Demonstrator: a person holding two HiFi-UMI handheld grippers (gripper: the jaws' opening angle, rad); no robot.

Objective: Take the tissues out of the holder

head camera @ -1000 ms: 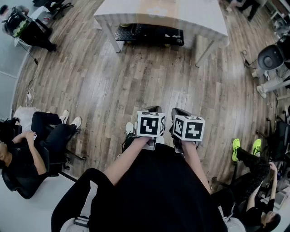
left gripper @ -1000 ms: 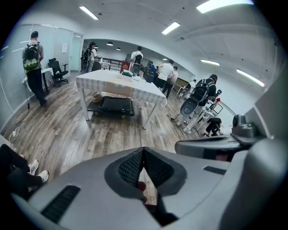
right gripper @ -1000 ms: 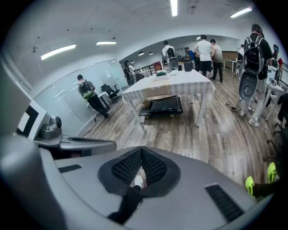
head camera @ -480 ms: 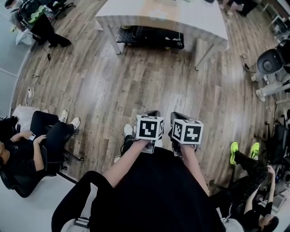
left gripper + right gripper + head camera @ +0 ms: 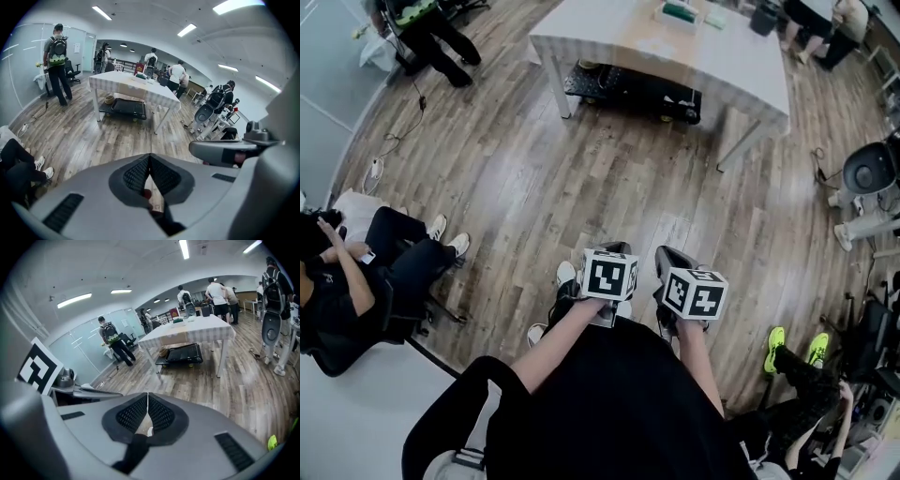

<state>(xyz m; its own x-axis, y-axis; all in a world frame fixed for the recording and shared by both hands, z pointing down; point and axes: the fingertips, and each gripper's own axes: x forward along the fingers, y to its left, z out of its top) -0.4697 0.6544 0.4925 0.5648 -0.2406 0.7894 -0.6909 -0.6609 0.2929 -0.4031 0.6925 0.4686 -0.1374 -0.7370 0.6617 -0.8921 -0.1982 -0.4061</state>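
Note:
Both grippers are held close to the person's body above the wooden floor, side by side. My left gripper [image 5: 617, 250] [image 5: 150, 155] is shut, pads meeting at the tips with nothing between them. My right gripper [image 5: 671, 255] [image 5: 147, 393] is shut and empty too. Both point down toward the floor and a far white table [image 5: 609, 42] [image 5: 117, 84] [image 5: 206, 329]. A green boxy item [image 5: 680, 11] lies on that table; it is too small to tell whether it is the tissue holder. No tissues are visible.
A black wheeled cart [image 5: 633, 89] sits under the table. One person sits at the left [image 5: 356, 281], another at the lower right with bright green shoes [image 5: 792, 345]. Office chairs [image 5: 867, 173] stand at the right. A person with a backpack [image 5: 56, 61] stands at the far left.
The head view has shifted so the table sits lower, with its top and the items on it now showing. Both grippers stay side by side, shut.

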